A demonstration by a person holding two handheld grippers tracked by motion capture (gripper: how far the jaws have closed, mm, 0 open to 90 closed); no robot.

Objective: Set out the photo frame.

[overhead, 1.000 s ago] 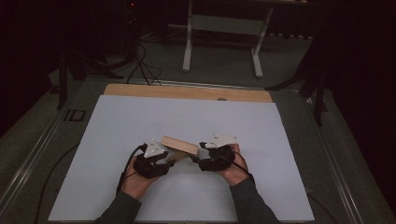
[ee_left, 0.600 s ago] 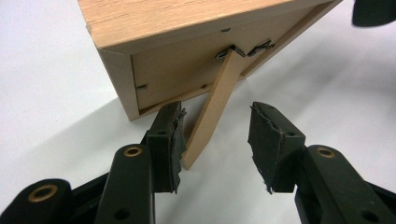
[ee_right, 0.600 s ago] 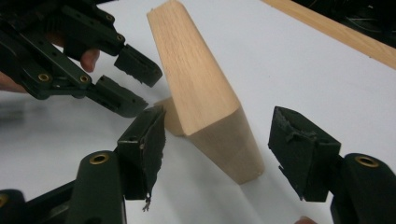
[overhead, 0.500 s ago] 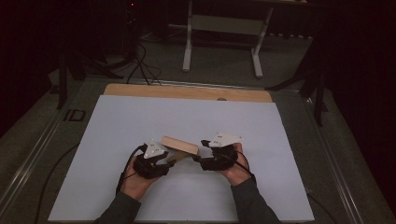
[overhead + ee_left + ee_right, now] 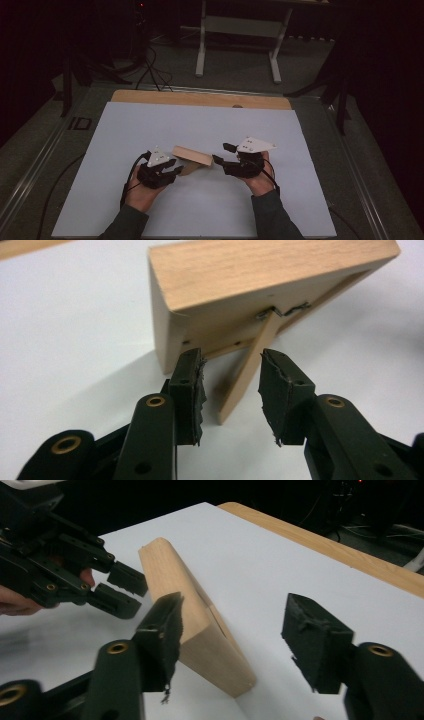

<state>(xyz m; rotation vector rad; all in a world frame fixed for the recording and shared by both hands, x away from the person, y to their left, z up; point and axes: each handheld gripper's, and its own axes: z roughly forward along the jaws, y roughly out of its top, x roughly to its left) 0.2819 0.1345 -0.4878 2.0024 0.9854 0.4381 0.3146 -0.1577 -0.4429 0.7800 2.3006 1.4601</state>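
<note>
Wooden frame point(image 5: 192, 156) stands tilted on the white sheet point(image 5: 200, 125) near the desk's point(image 5: 200, 99) front middle, between both claws. It leans on its back strut point(image 5: 245, 372), which is swung out and touches the sheet. A small metal hinge clip point(image 5: 282, 311) holds the strut to the frame's back.

Left claw point(image 5: 172, 169) sits just left of the frame, held in the left hand point(image 5: 142, 192). In the left gripper view its jaws are released, one on each side of the strut's lower part, with a clear gap to the strut on the left side; contact on the right side cannot be told. Pads point(image 5: 192, 390) look frayed at the edges.

Right claw point(image 5: 224, 154) sits just right of the frame, held in the right hand point(image 5: 257, 180), grey plate point(image 5: 256, 145) on top. In the right gripper view its jaws are spread wide; the frame's end sits by the left jaw, the other jaw well clear of it. That view also has the left claw point(image 5: 122, 592) at the frame's far end, jaws apart.

Bare wood edge of the desk runs along the sheet's far side. Floor beyond is dark, with cables point(image 5: 150, 70) and a white stand point(image 5: 240, 40).
</note>
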